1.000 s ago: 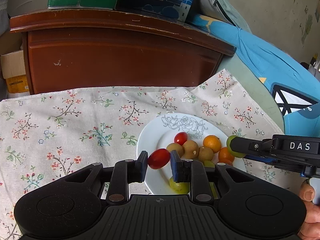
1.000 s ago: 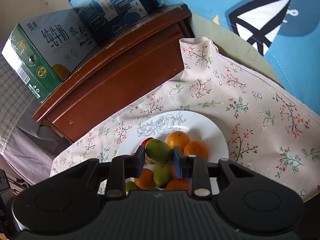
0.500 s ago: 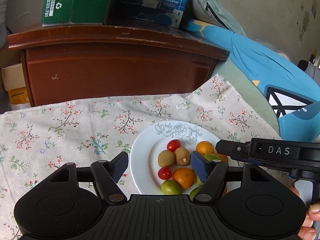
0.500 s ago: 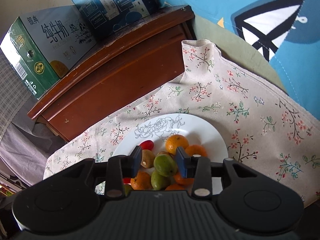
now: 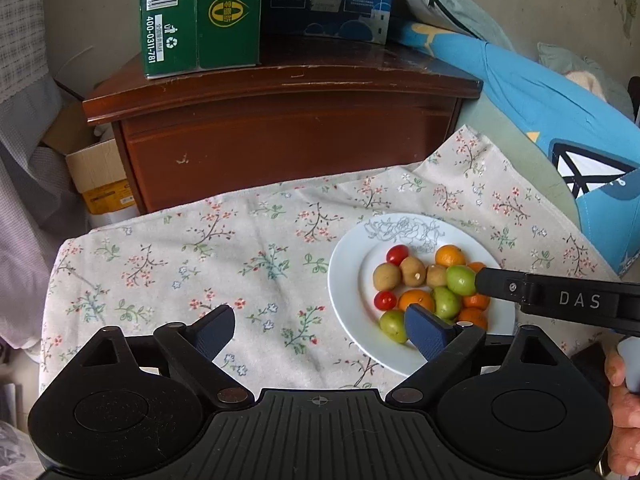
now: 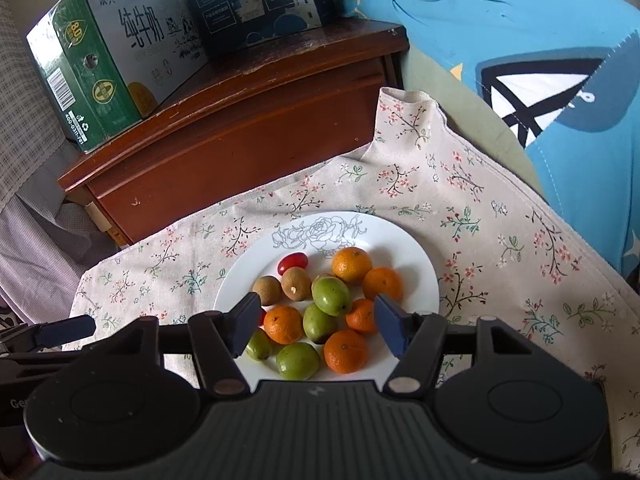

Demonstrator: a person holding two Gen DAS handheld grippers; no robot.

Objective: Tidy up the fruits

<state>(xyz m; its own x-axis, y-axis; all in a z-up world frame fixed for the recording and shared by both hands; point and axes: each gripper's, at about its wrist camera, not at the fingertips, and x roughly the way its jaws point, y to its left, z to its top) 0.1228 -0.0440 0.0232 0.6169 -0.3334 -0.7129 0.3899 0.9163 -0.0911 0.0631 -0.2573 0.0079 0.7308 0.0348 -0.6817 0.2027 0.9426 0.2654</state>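
Now both grippers hover with nothing between their jaws, which have just been opening: left gripper (image 5: 320, 330) spread wide, right gripper (image 6: 316, 322) above the white plate (image 6: 420, 280) at centre frame, where the fruits (image 6: 320, 312) sit heaped, apparently just released.

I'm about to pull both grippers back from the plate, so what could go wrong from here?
1. The top green fruit sits on other fruit; it could roll off the pile.
2. The right gripper, whose jaws have just been opening with nothing gripped, hangs low over the pile and could knock an orange on withdrawal.
3. The left gripper has one finger over the white plate and might clip its rim.
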